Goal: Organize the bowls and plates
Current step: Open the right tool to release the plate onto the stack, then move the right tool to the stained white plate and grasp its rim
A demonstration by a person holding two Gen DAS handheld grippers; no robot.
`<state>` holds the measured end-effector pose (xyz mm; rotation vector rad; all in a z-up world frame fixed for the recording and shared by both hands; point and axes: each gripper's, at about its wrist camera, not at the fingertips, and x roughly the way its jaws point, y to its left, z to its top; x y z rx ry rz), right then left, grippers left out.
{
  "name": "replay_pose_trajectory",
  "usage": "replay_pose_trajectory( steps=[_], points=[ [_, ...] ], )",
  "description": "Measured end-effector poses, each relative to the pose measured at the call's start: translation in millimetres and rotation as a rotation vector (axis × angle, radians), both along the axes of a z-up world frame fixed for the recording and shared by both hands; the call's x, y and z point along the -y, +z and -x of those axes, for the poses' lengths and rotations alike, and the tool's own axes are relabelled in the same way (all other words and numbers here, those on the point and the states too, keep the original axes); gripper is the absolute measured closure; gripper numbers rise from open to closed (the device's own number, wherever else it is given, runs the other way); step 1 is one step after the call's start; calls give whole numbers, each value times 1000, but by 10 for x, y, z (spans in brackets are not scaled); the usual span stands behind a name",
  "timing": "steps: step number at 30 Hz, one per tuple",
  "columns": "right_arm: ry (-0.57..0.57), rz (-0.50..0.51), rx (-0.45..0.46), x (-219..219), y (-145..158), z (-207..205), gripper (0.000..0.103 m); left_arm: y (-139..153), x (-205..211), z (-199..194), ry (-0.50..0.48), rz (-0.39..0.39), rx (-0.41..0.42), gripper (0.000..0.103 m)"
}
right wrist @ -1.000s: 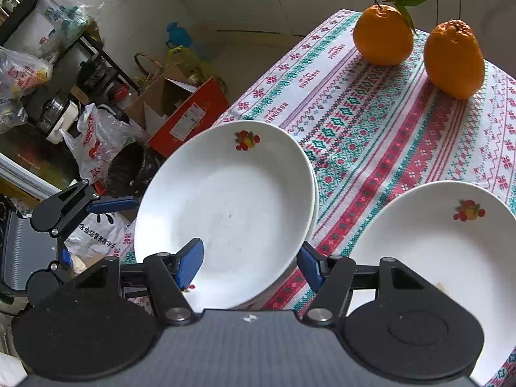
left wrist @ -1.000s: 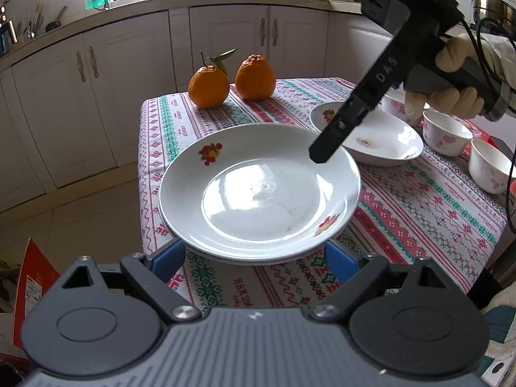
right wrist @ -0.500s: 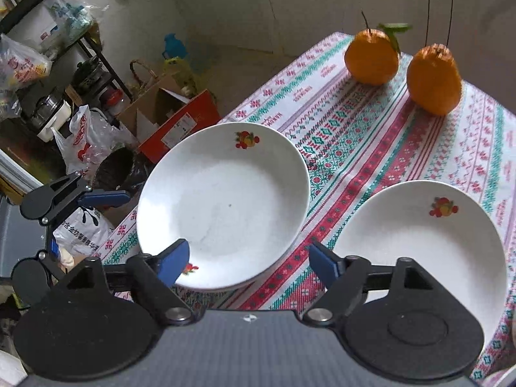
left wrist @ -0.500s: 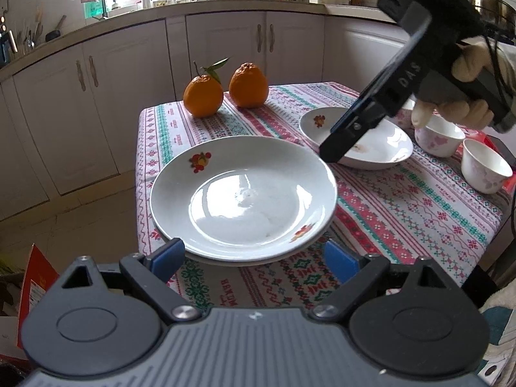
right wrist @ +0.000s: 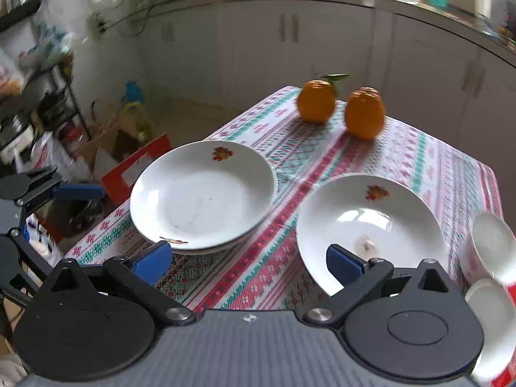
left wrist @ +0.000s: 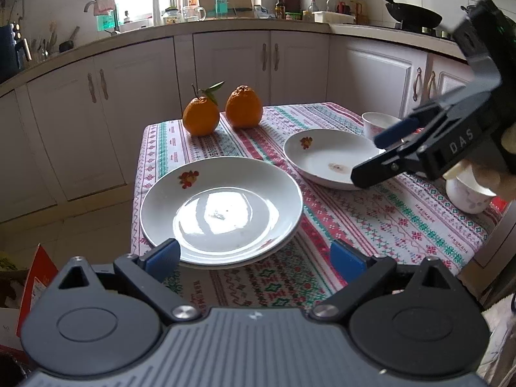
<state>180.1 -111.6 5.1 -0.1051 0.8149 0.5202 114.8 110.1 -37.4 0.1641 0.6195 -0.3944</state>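
We see the left tongs [left wrist: 254, 256] spread wide with nothing between their blue pads, hovering just off the near edge of the counter [left wrist: 371, 222], which wears a red, green and white patterned cloth. Directly beyond them sits a stack of two white plates [left wrist: 222, 213], the top one marked with a small fruit motif on its far-left rim and overhanging the near-left corner slightly. To the right and farther back lies a single white plate [left wrist: 325, 158] bearing the same motif and a small smudge in its well.

The right tongs [right wrist: 248, 262] are also wide open and hold nothing; in the left wrist view they hang above the near-right rim of the single plate, and the letters "DAS" can be read in white on their black body. Small floral bowls [left wrist: 467, 192] stand at the right edge of the counter, one of them just behind the single plate. Two oranges [left wrist: 222, 113] rest side by side at the far-left end, the left one with a green leaf. Faint lettering is woven into the cloth border, too small for us to read surely.
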Motion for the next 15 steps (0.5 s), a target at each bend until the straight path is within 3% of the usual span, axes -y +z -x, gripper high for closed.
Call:
replay_pose_trajectory(
  steps=[7,15],
  points=[
    [-124,-66,27,337,-1,261,0,24,250,92,-25,0,4,4],
    [-57,23,74,539,76,461,0,-33,677,122,-66,-11,12,4]
  ],
)
